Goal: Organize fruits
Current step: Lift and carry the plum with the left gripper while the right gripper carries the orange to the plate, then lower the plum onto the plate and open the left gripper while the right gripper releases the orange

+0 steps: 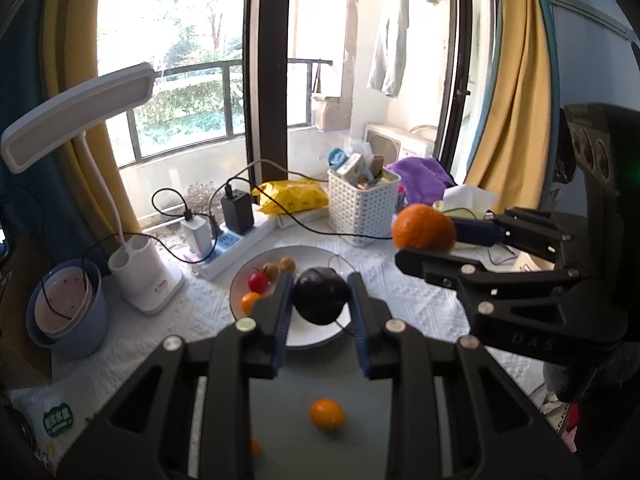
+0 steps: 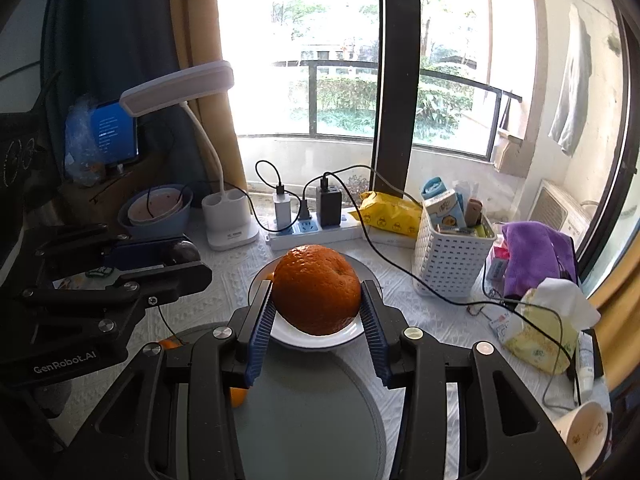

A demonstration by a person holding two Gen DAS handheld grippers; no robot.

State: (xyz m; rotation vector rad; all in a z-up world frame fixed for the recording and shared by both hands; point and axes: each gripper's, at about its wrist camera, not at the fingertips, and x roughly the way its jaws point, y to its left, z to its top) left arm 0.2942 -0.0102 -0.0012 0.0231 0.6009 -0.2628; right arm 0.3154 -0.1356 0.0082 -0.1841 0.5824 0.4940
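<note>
Carrying two fruits above the white plate [image 1: 240, 280]: my left gripper [image 1: 320, 300] is clamping a dark plum [image 1: 320, 294], my right gripper [image 2: 316, 304] is clamping an orange [image 2: 316, 288]. I am judging this the delivery step; next, lowering each among the small fruits and letting go gently.
</note>
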